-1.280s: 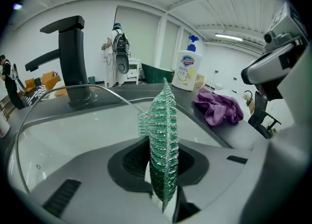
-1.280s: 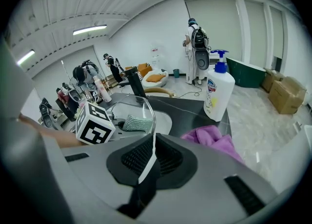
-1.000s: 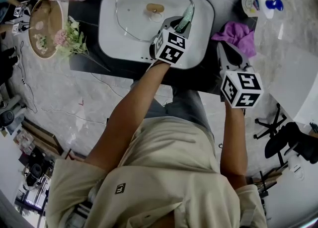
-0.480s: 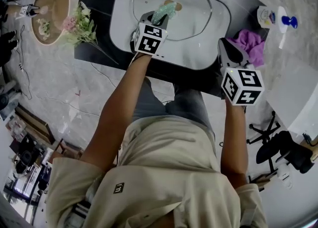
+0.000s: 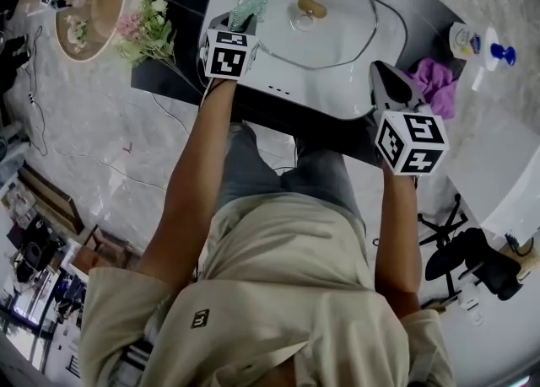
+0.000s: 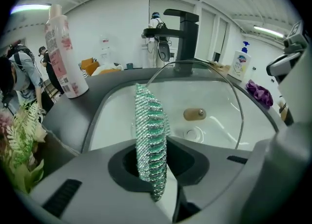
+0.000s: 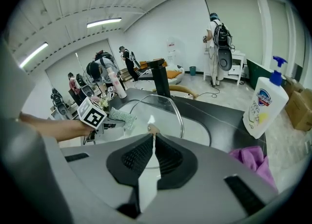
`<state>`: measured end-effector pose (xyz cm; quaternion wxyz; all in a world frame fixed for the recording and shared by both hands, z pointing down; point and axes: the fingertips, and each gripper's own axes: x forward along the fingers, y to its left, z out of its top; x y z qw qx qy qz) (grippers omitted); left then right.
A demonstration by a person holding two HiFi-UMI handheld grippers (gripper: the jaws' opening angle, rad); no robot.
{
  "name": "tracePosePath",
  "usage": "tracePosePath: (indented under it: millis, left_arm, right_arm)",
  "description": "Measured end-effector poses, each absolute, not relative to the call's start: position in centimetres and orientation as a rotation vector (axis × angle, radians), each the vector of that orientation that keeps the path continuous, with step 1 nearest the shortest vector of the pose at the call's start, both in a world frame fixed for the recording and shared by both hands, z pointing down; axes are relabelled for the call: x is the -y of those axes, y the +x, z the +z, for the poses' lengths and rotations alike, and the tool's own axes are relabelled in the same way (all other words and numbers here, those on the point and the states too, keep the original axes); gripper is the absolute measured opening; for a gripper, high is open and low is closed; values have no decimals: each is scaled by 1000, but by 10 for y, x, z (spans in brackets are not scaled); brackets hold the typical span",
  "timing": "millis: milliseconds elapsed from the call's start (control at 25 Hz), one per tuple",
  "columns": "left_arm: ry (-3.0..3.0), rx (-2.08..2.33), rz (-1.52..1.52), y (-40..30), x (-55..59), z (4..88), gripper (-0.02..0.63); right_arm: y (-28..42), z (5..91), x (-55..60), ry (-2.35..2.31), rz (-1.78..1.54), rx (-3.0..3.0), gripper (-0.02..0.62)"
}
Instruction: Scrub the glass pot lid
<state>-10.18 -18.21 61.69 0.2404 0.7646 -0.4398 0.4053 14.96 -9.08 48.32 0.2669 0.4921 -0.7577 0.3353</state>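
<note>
Head view: glass pot lid (image 5: 342, 35) is sitting in the white sink (image 5: 337, 105).
Left gripper (image 5: 240, 18): jaws are clamping a green-and-silver scouring pad (image 6: 151, 145), holding it at the lid's left rim.
Right gripper (image 5: 384, 80): jaws are pressing together with nothing between them, hovering by the sink's right side near a purple cloth (image 5: 439, 88).

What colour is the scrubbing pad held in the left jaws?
The scrubbing pad is striped green and glittery silver; left gripper view shows it best.
</note>
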Motion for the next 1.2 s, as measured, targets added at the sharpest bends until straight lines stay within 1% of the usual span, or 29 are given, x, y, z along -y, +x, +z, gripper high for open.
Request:
tracePosePath:
  millis: [280, 440, 600, 1000, 1200]
  left_arm:
    - [2117, 1200, 1124, -99, 184, 618, 89]
    - [2122, 1142, 1141, -85, 176, 624, 89]
    - [2161, 1028, 1160, -46, 157, 630, 89]
    - [2313, 649, 1257, 87, 97, 642, 89]
    - [2367, 593, 1334, 114, 94, 644, 87]
  right_arm:
    - [146, 483, 92, 1328, 902, 2047, 28]
    - [150, 484, 90, 1339, 910, 2040, 28]
    - [158, 484, 88, 1360, 921, 2034, 28]
    - [201, 489, 68, 1462, 970, 1984, 28]
    - [224, 491, 59, 1512, 992, 1961, 28]
